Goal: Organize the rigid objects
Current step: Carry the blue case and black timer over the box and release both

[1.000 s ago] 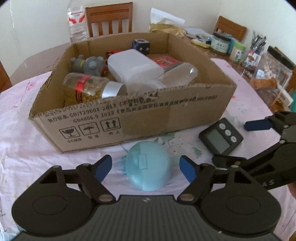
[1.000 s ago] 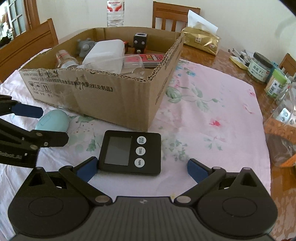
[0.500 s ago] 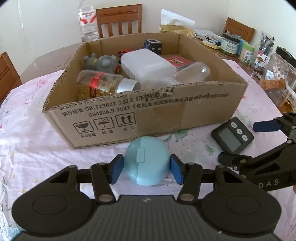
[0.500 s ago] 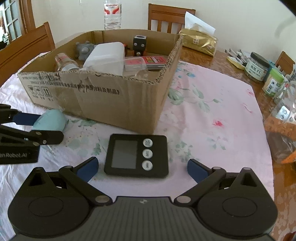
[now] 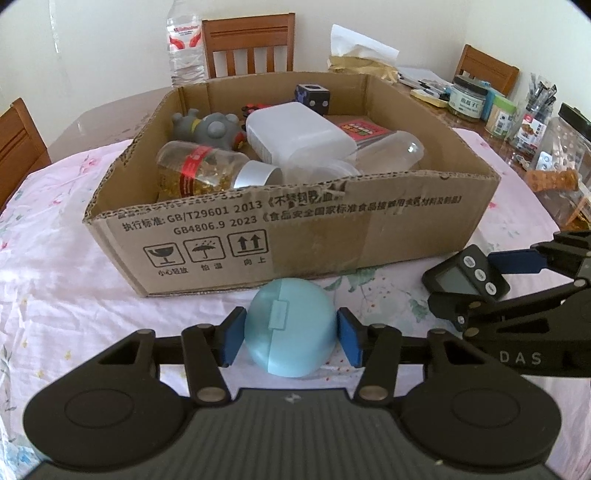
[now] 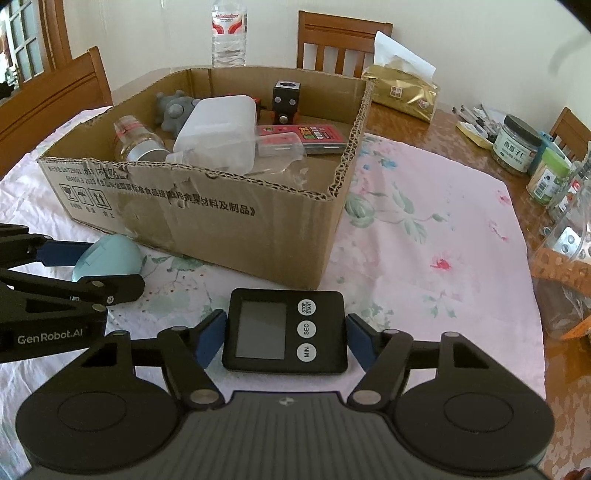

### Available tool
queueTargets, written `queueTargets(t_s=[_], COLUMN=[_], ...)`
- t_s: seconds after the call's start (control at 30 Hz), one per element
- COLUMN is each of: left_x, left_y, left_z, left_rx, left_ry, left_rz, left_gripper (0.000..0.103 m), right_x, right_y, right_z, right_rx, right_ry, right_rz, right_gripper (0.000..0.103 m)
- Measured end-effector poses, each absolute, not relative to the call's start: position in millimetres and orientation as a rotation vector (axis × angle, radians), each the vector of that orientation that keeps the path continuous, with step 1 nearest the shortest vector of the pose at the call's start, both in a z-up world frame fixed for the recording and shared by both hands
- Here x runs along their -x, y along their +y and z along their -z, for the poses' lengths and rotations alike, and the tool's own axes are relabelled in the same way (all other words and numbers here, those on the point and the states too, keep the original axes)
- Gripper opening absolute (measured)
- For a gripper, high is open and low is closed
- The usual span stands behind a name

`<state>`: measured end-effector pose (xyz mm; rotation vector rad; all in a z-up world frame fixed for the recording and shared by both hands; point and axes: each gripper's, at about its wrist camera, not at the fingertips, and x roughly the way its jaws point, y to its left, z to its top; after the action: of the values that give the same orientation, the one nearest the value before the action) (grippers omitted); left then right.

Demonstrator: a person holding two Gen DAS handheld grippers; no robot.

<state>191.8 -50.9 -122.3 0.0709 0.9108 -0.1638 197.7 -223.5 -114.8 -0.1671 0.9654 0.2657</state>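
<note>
My left gripper (image 5: 291, 338) is shut on a light blue round case (image 5: 290, 326), held just in front of the cardboard box (image 5: 295, 229). The case also shows in the right wrist view (image 6: 109, 258). My right gripper (image 6: 286, 334) has closed around a black digital timer (image 6: 286, 330), its blue pads touching both sides; the timer also shows in the left wrist view (image 5: 465, 273). The box (image 6: 221, 221) holds a white plastic container (image 5: 295, 134), a jar with a red label (image 5: 199, 171), a grey toy (image 5: 207, 127), a black cube (image 5: 312, 94) and a red packet (image 5: 364, 129).
A pink floral tablecloth (image 6: 424, 229) covers the table. Jars and pens (image 5: 498, 110) crowd the right edge. A gold tissue pack (image 6: 404, 94) and a water bottle (image 6: 229, 33) stand behind the box. Wooden chairs (image 5: 247, 48) ring the table.
My left gripper closed on the blue case and lifted it slightly. My right gripper advanced over the timer and closed from wide open onto its sides.
</note>
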Motion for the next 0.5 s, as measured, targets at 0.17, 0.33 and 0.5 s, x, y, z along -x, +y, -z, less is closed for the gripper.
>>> queueTargets(t_s=[0.17,0.33,0.5], left_x=[-190.9,-187.2,-184.8], left_y=[-49.0,-47.5,-46.0], left_z=[118.9,112.5,104.0], left_rx=[-0.091,-0.127,-0.167], left_ry=[0.927,0.931,0.922], left_rz=[0.202,0.254,0.299], left_gripper=[0.052,0.052,0.052], right_x=[-196.3,-194.2,-192.5], right_y=[-223.1,-227.0,-230.2], right_z=[110.9,102.4,92.8], right_rx=[0.177,0.183,0.201], right_ry=[0.981,0.979,0.973], right_rz=[-0.275,-0.293,-0.303], right_gripper=[0.074,0.074,0.074])
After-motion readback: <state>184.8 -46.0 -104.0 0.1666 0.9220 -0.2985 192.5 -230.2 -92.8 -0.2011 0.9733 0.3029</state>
